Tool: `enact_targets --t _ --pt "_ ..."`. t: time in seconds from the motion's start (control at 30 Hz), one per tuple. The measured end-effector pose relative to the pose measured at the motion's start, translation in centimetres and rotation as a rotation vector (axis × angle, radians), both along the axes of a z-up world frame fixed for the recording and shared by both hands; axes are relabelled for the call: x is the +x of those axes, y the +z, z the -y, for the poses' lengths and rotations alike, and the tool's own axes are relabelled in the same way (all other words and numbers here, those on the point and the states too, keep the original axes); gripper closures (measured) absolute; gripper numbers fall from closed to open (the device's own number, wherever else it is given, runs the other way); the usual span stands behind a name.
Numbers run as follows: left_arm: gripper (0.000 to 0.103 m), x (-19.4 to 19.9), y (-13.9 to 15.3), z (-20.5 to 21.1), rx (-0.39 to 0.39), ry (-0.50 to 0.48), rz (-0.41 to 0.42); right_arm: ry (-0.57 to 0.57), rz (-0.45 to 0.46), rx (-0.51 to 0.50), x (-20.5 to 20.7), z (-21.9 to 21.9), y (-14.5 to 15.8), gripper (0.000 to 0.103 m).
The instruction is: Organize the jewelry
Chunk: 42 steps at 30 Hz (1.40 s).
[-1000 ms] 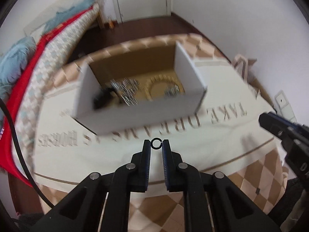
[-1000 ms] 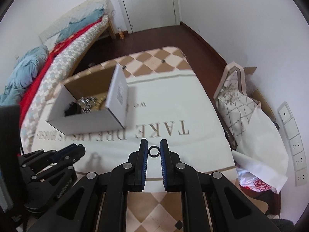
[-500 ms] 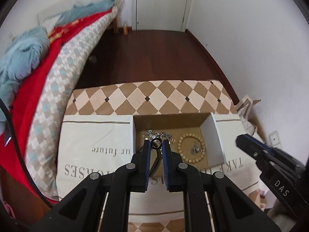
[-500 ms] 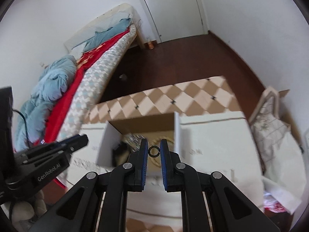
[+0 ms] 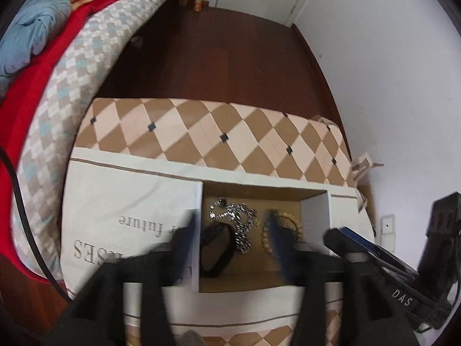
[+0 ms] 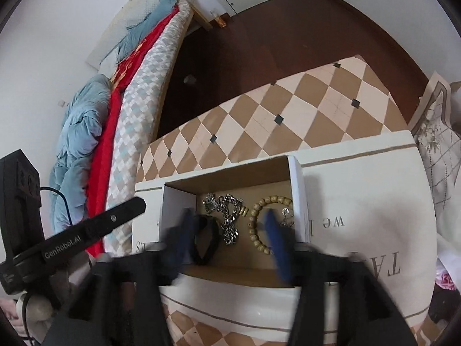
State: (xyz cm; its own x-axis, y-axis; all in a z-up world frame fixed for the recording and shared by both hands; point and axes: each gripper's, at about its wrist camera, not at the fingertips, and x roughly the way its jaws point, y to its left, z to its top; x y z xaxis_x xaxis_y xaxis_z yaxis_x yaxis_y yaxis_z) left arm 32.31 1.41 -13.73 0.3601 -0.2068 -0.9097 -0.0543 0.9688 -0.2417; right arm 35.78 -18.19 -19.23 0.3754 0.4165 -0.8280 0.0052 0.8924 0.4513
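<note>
An open white cardboard box (image 5: 315,216) (image 6: 298,199) sits on the cream cloth. Inside lie a black bracelet (image 5: 216,248) (image 6: 205,240), a silver chain (image 5: 240,222) (image 6: 229,219) and a wooden bead bracelet (image 5: 294,223) (image 6: 259,225). My left gripper (image 5: 233,230) hovers over the box, open wide, blurred and empty. My right gripper (image 6: 227,227) also hovers over the box, open wide, blurred and empty. The small black rings held earlier do not show. The right gripper shows at the left view's right edge (image 5: 374,256); the left gripper shows in the right view (image 6: 95,227).
The table has a cream printed cloth (image 5: 129,216) over a tan diamond-pattern cover (image 5: 216,135). A bed with red and blue bedding (image 6: 121,86) stands to the left across a dark wood floor (image 5: 230,57). A patterned bag (image 6: 438,150) leans at the right.
Both grippers were shut, each on a small black ring, and moved over the box. Now both have opened wide and the rings are gone from the fingertips.
</note>
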Motion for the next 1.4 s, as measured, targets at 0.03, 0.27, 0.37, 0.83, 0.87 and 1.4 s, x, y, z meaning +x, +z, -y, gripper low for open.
enact_targets --t 0.03,0.27,0.37,0.83,0.87,1.4 --pt "0.022 -0.1 0.3 -0.2 0.025 0.014 0.014 0.003 0.013 -0.063 -0.3 -0.2 0.4 0.042" --pt "0.0 -2.7 0.5 -0.5 0.299 0.043 0.059 -0.02 0.01 -0.419 -2.6 -0.8 1.5 0.002" --pt "0.0 -4.6 0.1 -0.5 0.345 0.048 0.059 -0.025 -0.002 -0.481 -3.8 -0.5 1.5 0.0" --pt "0.0 -13.2 6.1 0.4 0.318 0.044 0.174 -0.073 0.099 -0.509 -12.8 0.2 7.7 0.0" --pt "0.0 -13.8 6.8 0.6 0.315 0.04 0.189 -0.078 0.118 -0.505 -13.8 0.3 8.8 0.0" --pt "0.0 -22.4 16.7 2.1 0.261 0.042 0.351 -0.141 0.326 -0.546 -24.0 1.4 22.2 0.0"
